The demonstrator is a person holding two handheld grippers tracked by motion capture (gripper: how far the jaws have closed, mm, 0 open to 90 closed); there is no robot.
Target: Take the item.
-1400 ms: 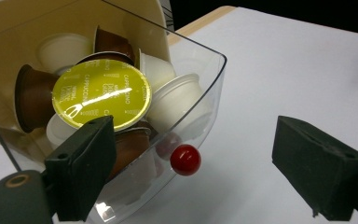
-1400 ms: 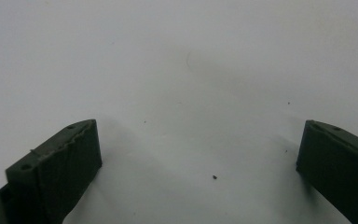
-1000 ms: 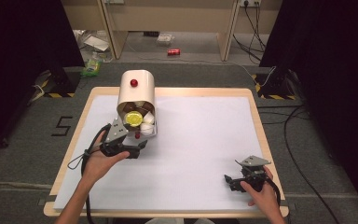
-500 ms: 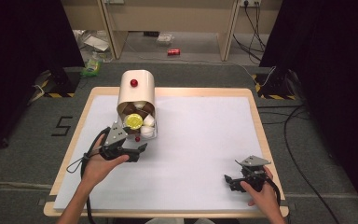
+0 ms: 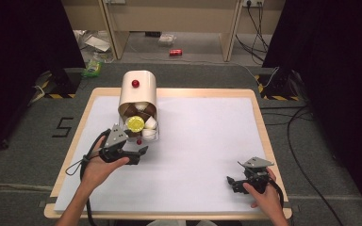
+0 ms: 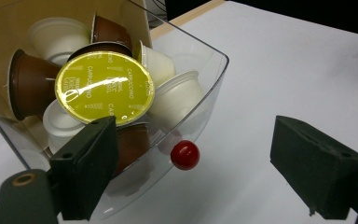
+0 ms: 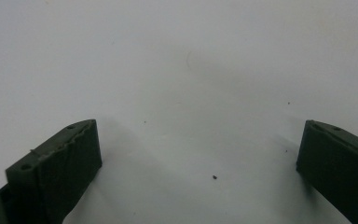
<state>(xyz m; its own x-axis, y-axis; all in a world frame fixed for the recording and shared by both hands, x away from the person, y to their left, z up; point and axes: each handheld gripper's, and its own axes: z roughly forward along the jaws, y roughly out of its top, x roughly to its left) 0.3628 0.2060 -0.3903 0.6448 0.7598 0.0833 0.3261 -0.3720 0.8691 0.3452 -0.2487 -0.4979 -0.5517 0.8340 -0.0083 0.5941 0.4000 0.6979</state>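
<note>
Reaching: the left gripper point(image 5: 139, 151) sits at the mouth of the dispenser point(image 5: 138, 96), at the clear drawer point(image 6: 205, 93) that juts from its front.
Step in hand: lining the jaws up on the drawer's red knob point(image 6: 185, 154), by my reading; the aim looks like pulling the drawer or getting at the pods inside.
Left gripper state: jaws spread wide, with nothing pinched. They have just been closing a little, and the knob lies between them untouched.
Jaw placing: in the left gripper view one jaw stands in front of the drawer's clear wall, the other well off over the white table point(image 6: 279, 70).
Pods: heaped in the drawer, brown and white, with a yellow-lidded pod point(image 6: 104, 87) on top facing the camera.
Next move: probably a short advance and a squeeze until both pads meet the knob; it is small and round, so it has to sit centred or it may slip out.
Right gripper point(image 5: 239, 181): resting near the table's near right edge, jaws spread, holding nothing, far from the dispenser.
</note>
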